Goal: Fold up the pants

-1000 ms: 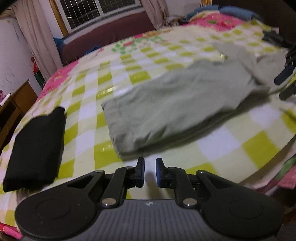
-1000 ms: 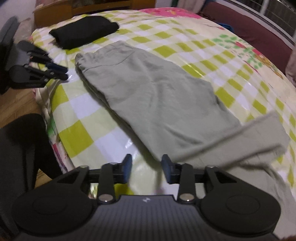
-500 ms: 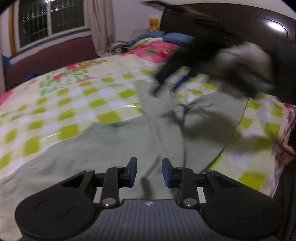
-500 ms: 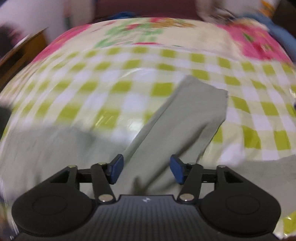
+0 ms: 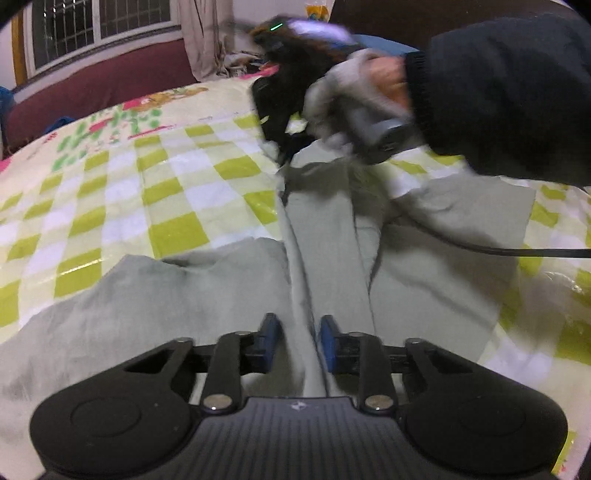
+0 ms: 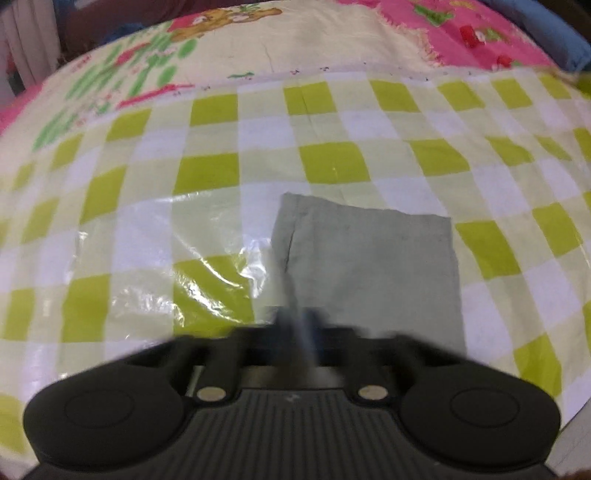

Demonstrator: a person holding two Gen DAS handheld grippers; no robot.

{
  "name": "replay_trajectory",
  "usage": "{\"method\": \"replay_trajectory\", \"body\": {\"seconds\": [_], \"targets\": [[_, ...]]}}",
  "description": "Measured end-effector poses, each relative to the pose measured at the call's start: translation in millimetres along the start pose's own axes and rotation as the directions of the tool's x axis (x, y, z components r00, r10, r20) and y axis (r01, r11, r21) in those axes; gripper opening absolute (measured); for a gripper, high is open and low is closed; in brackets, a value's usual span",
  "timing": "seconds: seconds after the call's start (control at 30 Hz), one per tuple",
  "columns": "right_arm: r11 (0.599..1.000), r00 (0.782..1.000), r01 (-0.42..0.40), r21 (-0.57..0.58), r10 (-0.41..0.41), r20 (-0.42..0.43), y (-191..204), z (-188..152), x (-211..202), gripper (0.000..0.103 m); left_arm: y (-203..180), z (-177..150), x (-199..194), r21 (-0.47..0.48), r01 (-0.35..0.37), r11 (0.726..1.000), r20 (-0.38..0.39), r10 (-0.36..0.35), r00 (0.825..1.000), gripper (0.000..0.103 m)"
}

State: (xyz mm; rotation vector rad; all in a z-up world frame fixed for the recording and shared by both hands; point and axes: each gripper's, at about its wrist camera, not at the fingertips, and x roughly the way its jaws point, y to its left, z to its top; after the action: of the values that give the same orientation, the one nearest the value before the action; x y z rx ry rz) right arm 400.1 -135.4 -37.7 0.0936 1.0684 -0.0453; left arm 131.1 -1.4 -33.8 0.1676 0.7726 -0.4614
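Observation:
Grey-green pants [image 5: 406, 266] lie spread on the checked bed cover [image 5: 177, 206]. My left gripper [image 5: 300, 345] hovers low over a raised fold of one leg. That fold runs between its blue pads [image 5: 271, 343], the jaws are closing, and a thin gap shows on each side. In the right wrist view the leg end [image 6: 369, 266] lies flat, and my right gripper [image 6: 297, 325], blurred, is shut on its left edge. From the left wrist view my right gripper [image 5: 286, 155] shows farther along the same leg, held by a hand [image 5: 384, 81] in a dark sleeve.
A black cable [image 5: 517, 253] trails across the pants at the right. A dark headboard [image 5: 406, 18] and a blue pillow [image 6: 569, 48] stand beyond the bed's far end. A window [image 5: 99, 29] and curtain are at the back left. The bed edge drops off at the lower right.
Both grippers have swept along the pants from the waist area to the legs. The right gripper went from wide open to shut on the leg edge. The left jaws narrowed around a fold.

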Motion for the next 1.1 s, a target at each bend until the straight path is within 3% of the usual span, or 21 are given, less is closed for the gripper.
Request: {"method": "replay_trajectory", "body": {"seconds": [0.13, 0.27, 0.37, 0.47, 0.53, 0.6, 0.67, 0.73, 0.87, 0.97, 1.1], "targets": [[0.994, 0.991, -0.101, 0.035, 0.097, 0.097, -43.8, -8.8, -48.6, 0.002, -15.5, -0.8, -4.3, 0.015, -0.031, 0.999, 0.028, 0.030, 0.999, 0.032], [0.965, 0.959, -0.214, 0.150, 0.179, 0.218, -127.1, -45.5, -125.4, 0.002, -44.6, 1.2, -16.6, 0.066, -0.004, 0.998, 0.021, 0.003, 1.000, 0.032], [0.942, 0.942, -0.241, 0.236, 0.168, 0.292, -198.4, -86.4, -176.3, 0.002, -74.8, 2.3, -21.5, 0.158, 0.016, 0.987, 0.026, -0.020, 0.999, 0.032], [0.920, 0.940, -0.236, 0.314, 0.134, 0.313, -256.7, -137.2, -202.6, 0.002, -100.4, 1.0, -19.4, 0.215, 0.036, 0.976, 0.005, -0.038, 0.999, 0.032], [0.905, 0.952, -0.214, 0.368, 0.109, 0.285, -283.6, -166.7, -195.8, 0.002, -112.3, -0.4, -12.8, 0.253, 0.047, 0.966, -0.020, -0.043, 0.999, 0.032], [0.866, 0.958, -0.229, 0.445, 0.121, 0.259, -306.6, -195.2, -179.5, 0.002, -120.4, -3.0, -8.3, 0.286, 0.046, 0.957, -0.043, -0.035, 0.998, 0.032], [0.818, 0.956, -0.263, 0.512, 0.149, 0.253, -320.0, -218.7, -166.6, 0.004, -125.1, -5.1, -6.9, 0.311, 0.044, 0.949, -0.060, -0.026, 0.998, 0.032], [0.800, 0.951, -0.282, 0.530, 0.159, 0.266, -324.2, -232.9, -159.6, 0.009, -129.0, -6.9, -7.0, 0.336, 0.037, 0.941, -0.066, -0.015, 0.998, 0.032], [0.811, 0.943, -0.283, 0.511, 0.140, 0.301, -323.9, -237.6, -160.6, 0.012, -132.5, -6.4, -6.0, 0.355, 0.024, 0.935, -0.062, -0.002, 0.998, 0.032], [0.801, 0.938, -0.297, 0.520, 0.141, 0.318, -328.9, -230.9, -158.5, 0.028, -134.5, -5.7, -1.4, 0.354, 0.025, 0.935, -0.067, -0.001, 0.998, 0.033], [0.793, 0.928, -0.309, 0.525, 0.129, 0.350, -332.8, -220.0, -157.6, 0.027, -135.0, -4.6, 1.3, 0.355, 0.025, 0.935, -0.063, -0.003, 0.998, 0.033]]}}
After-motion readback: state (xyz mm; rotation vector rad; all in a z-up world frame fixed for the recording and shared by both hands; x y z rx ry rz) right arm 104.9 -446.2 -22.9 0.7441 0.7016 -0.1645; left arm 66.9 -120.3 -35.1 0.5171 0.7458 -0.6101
